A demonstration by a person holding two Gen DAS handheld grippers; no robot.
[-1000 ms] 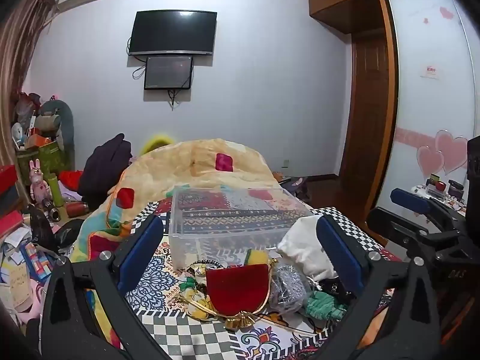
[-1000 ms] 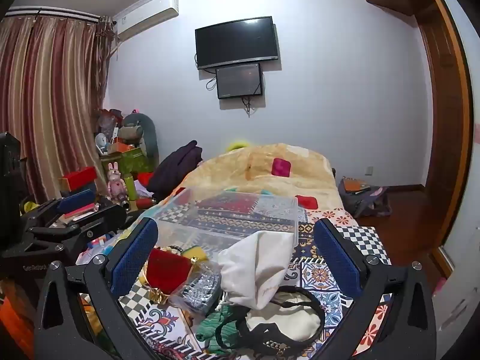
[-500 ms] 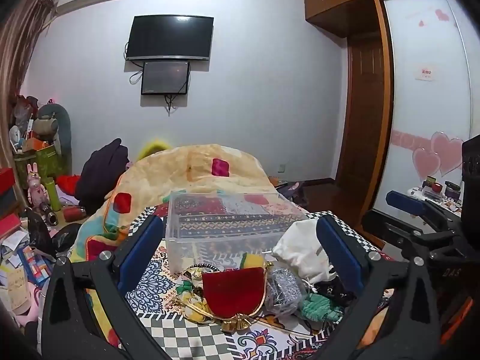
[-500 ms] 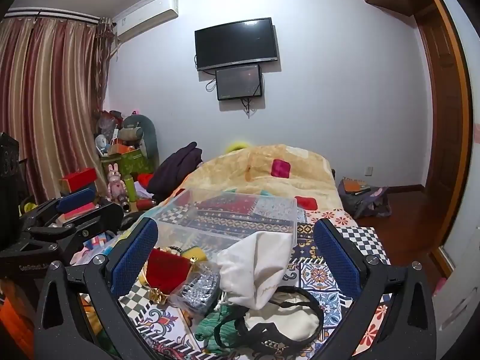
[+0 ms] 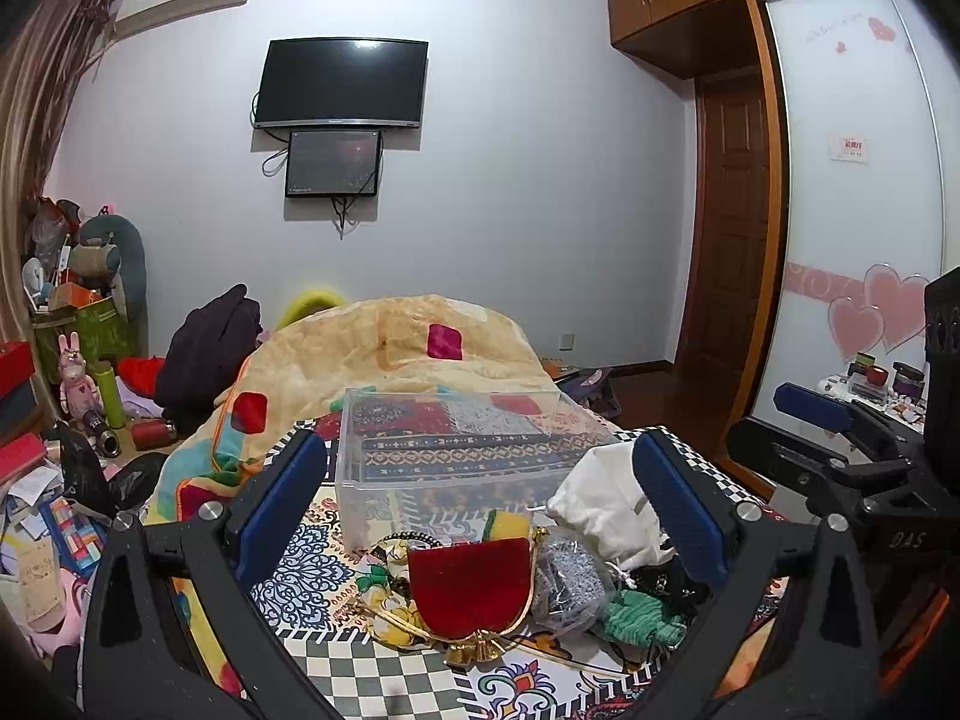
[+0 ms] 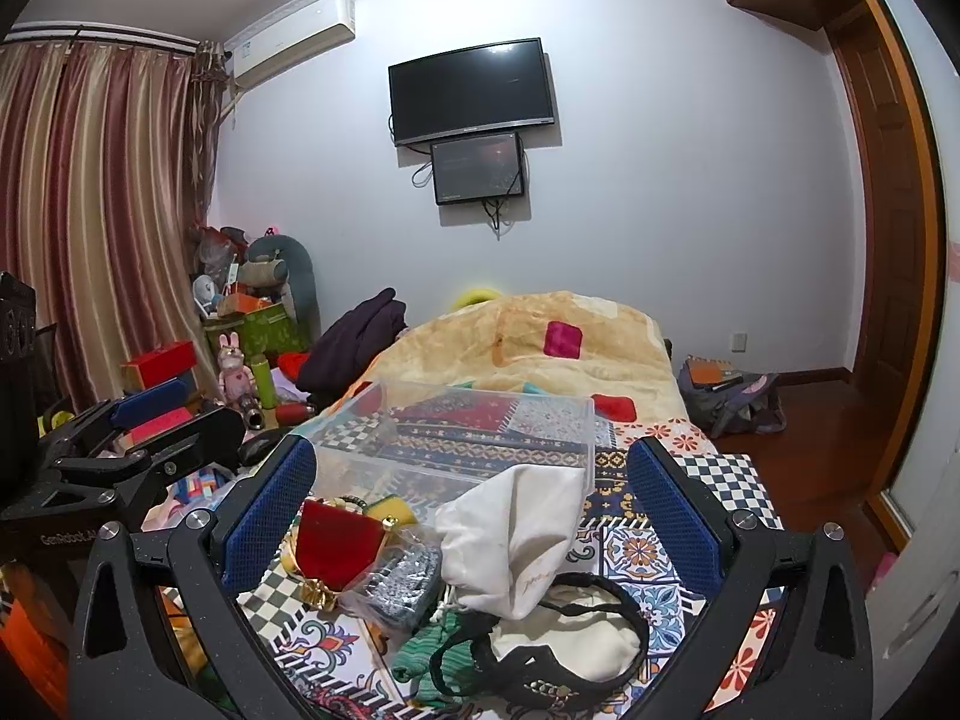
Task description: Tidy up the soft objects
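Left wrist | left claw (image 5: 480, 504) gaping, empty | red pouch (image 5: 471, 582) just below it

Legible text appears on the grippers only. In the left wrist view, the right gripper (image 5: 864, 474) body reads "DAS". In the right wrist view, the left gripper (image 6: 114, 456) body reads "GenRobot"; trailing characters are unclear. The wardrobe door sticker (image 5: 848, 147) is unreadable.

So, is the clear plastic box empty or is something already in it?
Empty. Through the clear box walls only the patterned cloth under it shows, and the soft things, such as the red pouch and white bag, lie outside it.
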